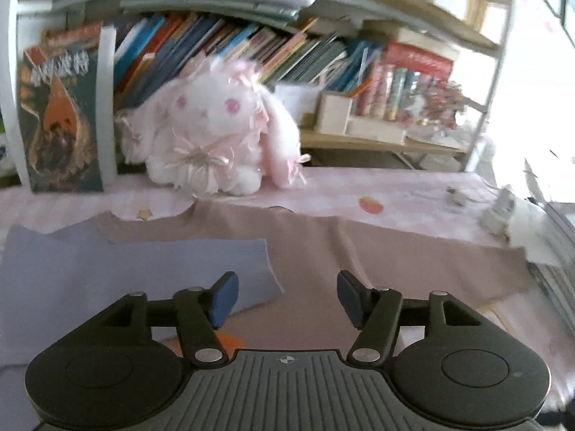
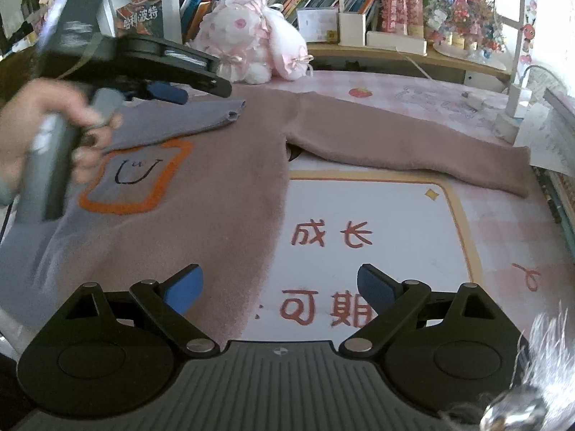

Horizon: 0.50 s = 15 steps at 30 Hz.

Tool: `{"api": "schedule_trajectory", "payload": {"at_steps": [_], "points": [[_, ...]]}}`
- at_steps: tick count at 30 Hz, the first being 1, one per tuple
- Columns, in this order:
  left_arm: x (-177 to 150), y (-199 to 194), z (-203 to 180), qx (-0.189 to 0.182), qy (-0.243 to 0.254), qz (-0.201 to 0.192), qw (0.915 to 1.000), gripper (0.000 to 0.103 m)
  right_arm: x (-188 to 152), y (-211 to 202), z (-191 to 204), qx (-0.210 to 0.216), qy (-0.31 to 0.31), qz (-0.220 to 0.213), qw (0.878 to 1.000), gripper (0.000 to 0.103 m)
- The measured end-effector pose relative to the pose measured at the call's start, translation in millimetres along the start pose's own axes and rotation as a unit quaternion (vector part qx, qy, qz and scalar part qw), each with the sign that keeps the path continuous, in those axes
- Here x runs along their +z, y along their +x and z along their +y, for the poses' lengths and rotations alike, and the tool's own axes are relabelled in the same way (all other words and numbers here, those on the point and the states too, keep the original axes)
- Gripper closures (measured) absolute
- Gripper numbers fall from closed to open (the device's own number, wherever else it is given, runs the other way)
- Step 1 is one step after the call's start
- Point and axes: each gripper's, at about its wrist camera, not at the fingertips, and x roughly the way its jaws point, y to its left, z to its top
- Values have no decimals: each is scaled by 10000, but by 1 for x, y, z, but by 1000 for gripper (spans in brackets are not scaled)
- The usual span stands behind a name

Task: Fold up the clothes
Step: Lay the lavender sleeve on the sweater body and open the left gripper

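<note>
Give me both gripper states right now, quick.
Left gripper: open, nothing between the pads; the lilac sleeve lies flat below it.
Right gripper: open, empty, over the sweater edge.

sweater (image 2: 201,194) on desk mat (image 2: 377,215) | plush rabbit (image 2: 251,36) behind

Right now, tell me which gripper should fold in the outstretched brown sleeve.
Right. The right gripper is open and empty, with the outstretched brown sleeve lying flat ahead to its right. The left gripper, open, hovers over the folded grey-purple sleeve on the far side.
</note>
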Motion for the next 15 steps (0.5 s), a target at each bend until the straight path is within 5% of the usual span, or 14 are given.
{"api": "schedule_trajectory", "payload": {"at_steps": [5, 11, 15], "points": [[-37, -46, 41, 866, -85, 156, 9961, 41, 8, 11, 8, 187, 4, 80, 9998, 10], [-88, -103, 118, 2156, -636, 468, 9733, 41, 13, 21, 22, 185, 22, 178, 9997, 13], [-107, -121, 158, 2465, -914, 648, 9626, 41, 12, 24, 25, -11, 205, 269, 9994, 18]]}}
